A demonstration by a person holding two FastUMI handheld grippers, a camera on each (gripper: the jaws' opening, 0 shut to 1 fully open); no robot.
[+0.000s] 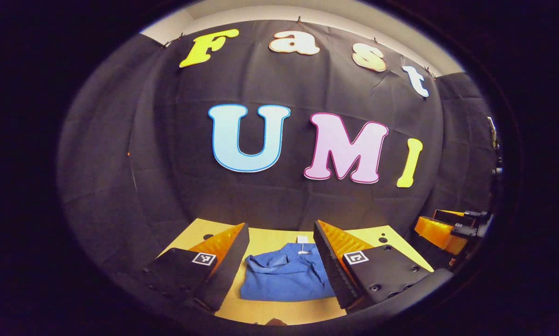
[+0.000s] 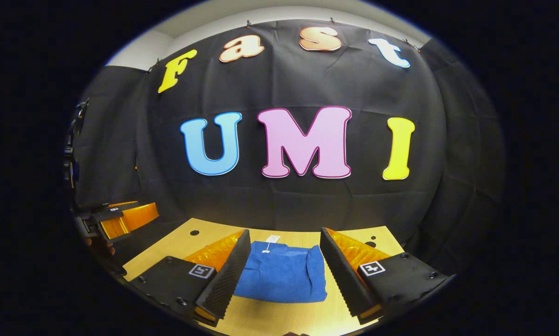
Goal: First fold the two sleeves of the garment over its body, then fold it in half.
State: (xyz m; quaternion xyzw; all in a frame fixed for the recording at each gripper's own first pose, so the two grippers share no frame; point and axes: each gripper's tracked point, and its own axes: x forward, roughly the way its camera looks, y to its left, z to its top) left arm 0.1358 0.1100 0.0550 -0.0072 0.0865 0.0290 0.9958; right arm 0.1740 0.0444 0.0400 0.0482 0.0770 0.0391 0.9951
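Left gripper (image 1: 279,268): fingers spread wide, nothing between them, held above the table.
Right gripper (image 2: 282,273): likewise released, empty, raised.
Garment (image 2: 283,273): blue, folded into a compact bundle, lying at 6 o'clock in both views on the wooden table (image 2: 284,317); white tag (image 2: 271,240) at its far edge.
Other gripper: at 4 o'clock in the left gripper view.

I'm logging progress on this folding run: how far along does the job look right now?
Nearly or fully done, it seems. The blue fabric garment lies as a compact bundle on the light wooden table, no sleeves sticking out, a white tag at its far edge. Nothing is in hand: the left gripper and right gripper are both open above it. At most some tidying of wrinkles remains.
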